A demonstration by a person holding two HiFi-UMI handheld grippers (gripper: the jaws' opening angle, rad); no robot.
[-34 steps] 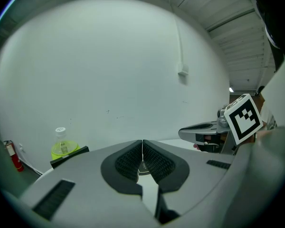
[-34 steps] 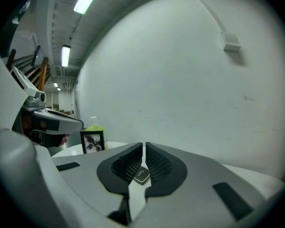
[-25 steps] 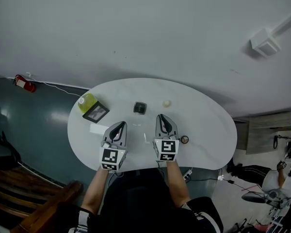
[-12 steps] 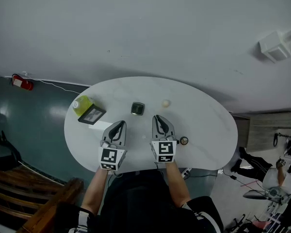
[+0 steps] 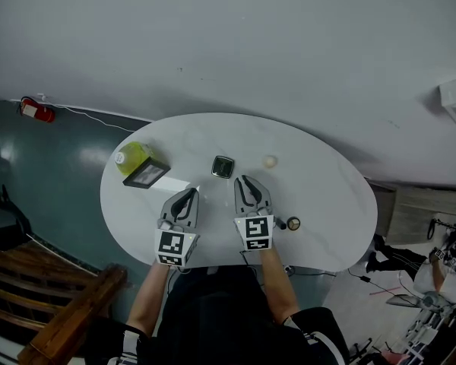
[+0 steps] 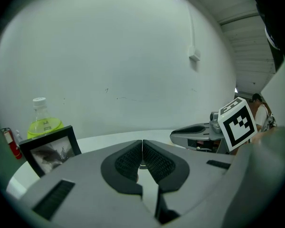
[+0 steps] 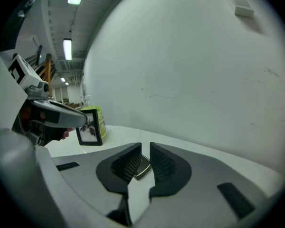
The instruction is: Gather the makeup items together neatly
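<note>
While the items lie scattered, we judge no pick has begun: both grippers hang empty. L to R: bottle (image 5: pixel 129 157) w/ yellow-green liquid; frame (image 5: pixel 146 173); left gripper (image 5: pixel 188 195), jaws together; compact (image 5: pixel 223 166), just ahead of right gripper (image 5: pixel 245 182), jaws nearly closed; pale ball (image 5: pixel 270 161); small round item (image 5: pixel 293 223), apart near the table (image 5: pixel 330 196) edge.

Square compact (image 7: pixel 142 168): mostly hidden behind the right tool (image 7: pixel 146 148), with only a corner showing through the narrow gap. Green bottle (image 7: pixel 101 120): largely covered by the picture frame (image 7: pixel 89 132) standing before it. Dark-rimmed round item (image 5: pixel 293 223) and pale round item (image 5: pixel 270 160) on the worktop (image 5: pixel 327 204): too small to identify.
</note>
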